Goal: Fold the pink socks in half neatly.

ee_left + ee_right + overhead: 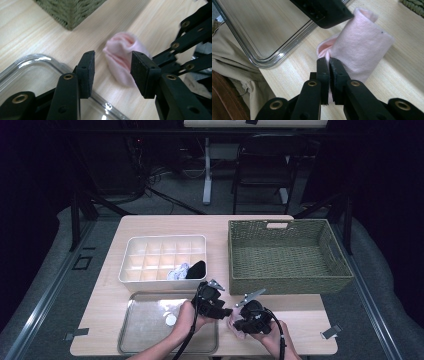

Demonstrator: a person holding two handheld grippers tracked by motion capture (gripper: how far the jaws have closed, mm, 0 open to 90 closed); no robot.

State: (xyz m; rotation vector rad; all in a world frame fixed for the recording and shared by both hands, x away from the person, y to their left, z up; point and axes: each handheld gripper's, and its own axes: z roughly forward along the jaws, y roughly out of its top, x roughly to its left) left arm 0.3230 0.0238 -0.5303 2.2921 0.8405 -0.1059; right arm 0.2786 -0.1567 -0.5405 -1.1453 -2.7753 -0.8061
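A pink sock [359, 50], rolled into a soft tube, lies on the wooden table between the metal tray and the wicker basket. My right gripper [329, 63] is shut on the sock's near edge, with a fold of pink fabric pinched between its pads. My left gripper [112, 72] is open; the pink sock [122, 58] sits just beyond its pads, untouched by them. In the high view both hands meet at the table's front edge, the left gripper [224, 312] facing the right gripper [237, 324] with the sock [233, 321] between them.
A white divider box [150, 245] at the left holds a white-blue roll and a black roll [196, 269]. The green wicker basket [287, 282] stands at the right. The metal tray [142, 340] in front carries a small white round item [171, 320].
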